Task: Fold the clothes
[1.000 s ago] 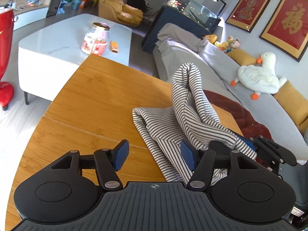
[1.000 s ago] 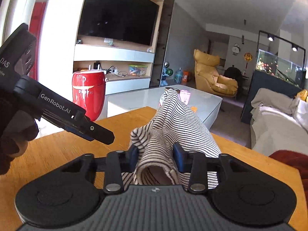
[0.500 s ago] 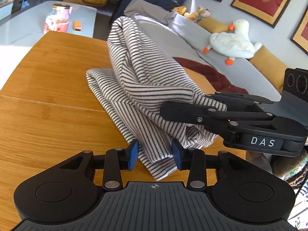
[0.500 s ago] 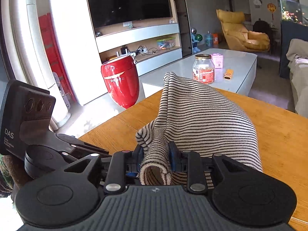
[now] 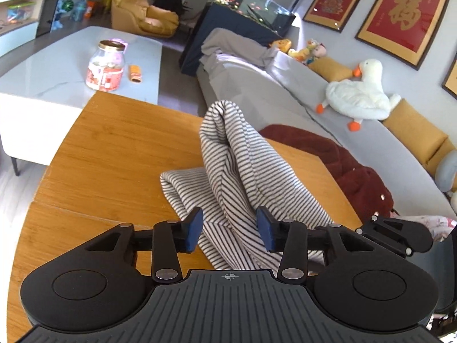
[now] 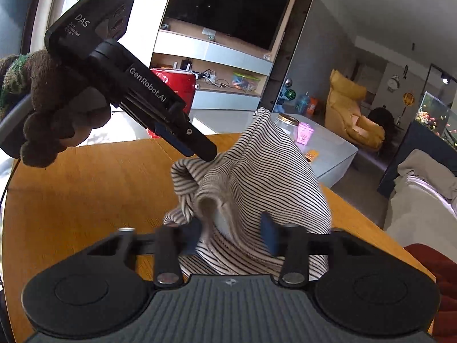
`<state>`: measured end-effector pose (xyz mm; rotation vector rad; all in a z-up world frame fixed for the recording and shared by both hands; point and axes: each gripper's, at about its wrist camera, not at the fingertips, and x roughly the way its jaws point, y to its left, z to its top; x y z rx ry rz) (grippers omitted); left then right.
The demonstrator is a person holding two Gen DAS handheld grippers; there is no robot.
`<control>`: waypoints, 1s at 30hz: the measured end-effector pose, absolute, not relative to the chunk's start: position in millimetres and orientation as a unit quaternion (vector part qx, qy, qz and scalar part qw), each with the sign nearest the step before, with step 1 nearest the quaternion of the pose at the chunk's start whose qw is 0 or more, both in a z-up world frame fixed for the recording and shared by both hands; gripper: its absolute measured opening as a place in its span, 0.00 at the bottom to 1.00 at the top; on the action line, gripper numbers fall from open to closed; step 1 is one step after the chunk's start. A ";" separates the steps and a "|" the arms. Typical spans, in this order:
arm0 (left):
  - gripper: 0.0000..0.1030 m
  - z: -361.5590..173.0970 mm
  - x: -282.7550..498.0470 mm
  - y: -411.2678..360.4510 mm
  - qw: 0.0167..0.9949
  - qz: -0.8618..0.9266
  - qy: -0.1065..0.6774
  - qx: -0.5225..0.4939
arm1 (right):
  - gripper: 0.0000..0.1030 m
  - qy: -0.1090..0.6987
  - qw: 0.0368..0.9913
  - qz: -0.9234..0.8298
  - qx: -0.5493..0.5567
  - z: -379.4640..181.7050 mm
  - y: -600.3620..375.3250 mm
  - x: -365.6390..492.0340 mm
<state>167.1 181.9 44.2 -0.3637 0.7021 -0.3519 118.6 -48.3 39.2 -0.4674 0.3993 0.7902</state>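
Observation:
A black-and-white striped garment [image 5: 237, 177] lies bunched in a peaked heap on the round wooden table [image 5: 108, 154]. My left gripper [image 5: 229, 230] is open, its blue pads either side of the garment's near edge, not pinching it. In the right wrist view the garment [image 6: 257, 177] rises in a peak between my right gripper's [image 6: 232, 230] parted blue pads; the cloth sits loose there. The left gripper [image 6: 197, 145] shows in that view, held by a gloved hand, its tip at the garment's upper left fold.
A dark red blanket [image 5: 342, 160] lies at the table's right edge against a grey sofa [image 5: 300, 91] with a plush goose [image 5: 360, 91]. A white coffee table [image 5: 57, 68] with a jar [image 5: 105, 65] stands beyond. A red bin [image 6: 177, 85] stands by the TV unit.
Both grippers have opened wider: the left pads, closed on the cloth half a second ago, are parted, and the right pads no longer squeeze the fold. The garment has slumped lower.

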 end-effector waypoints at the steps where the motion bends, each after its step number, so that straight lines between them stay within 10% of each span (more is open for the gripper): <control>1: 0.35 40.5 168.1 178.7 0.905 -0.176 0.345 -0.177 | 0.10 0.202 0.881 0.380 -0.196 45.3 -54.5 124.5; 10: 0.25 13.8 161.0 170.6 0.879 -0.206 0.356 -0.241 | 0.08 0.234 0.842 0.485 0.045 124.1 -65.5 179.0; 19: 0.34 -1.2 143.3 199.9 0.870 -0.203 0.363 -0.264 | 0.08 0.337 0.806 0.485 -0.020 47.7 -37.5 175.0; 30: 0.42 85.5 154.2 194.1 0.916 -0.207 0.259 -0.226 | 0.08 0.266 0.806 0.481 -0.220 27.9 -16.3 104.3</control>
